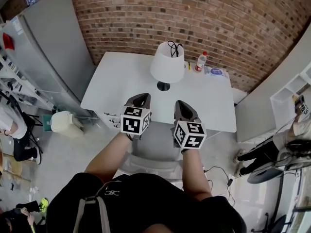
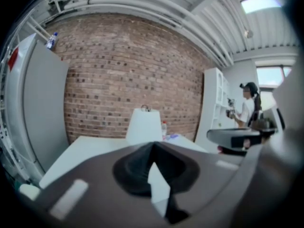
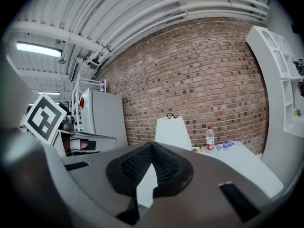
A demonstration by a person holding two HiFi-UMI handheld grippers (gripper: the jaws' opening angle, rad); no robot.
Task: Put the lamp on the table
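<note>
A white lamp (image 1: 166, 63) with a cone shade and a dark round base stands upright on the white table (image 1: 121, 86), toward its far middle. A black cord loops out of the top of the shade. The lamp (image 2: 144, 126) also shows ahead in the left gripper view, and the lamp (image 3: 173, 132) in the right gripper view. Both grippers hover side by side over the table's near edge, short of the lamp. My left gripper (image 1: 139, 100) is shut and holds nothing. My right gripper (image 1: 182, 108) is shut and empty too.
A water bottle (image 1: 199, 61) and a small blue packet (image 1: 216, 72) lie at the table's far right. A brick wall (image 1: 194, 18) backs the table. A grey cabinet (image 1: 43, 38) stands at left, a white bin (image 1: 63, 122) beside it. People stand at both sides.
</note>
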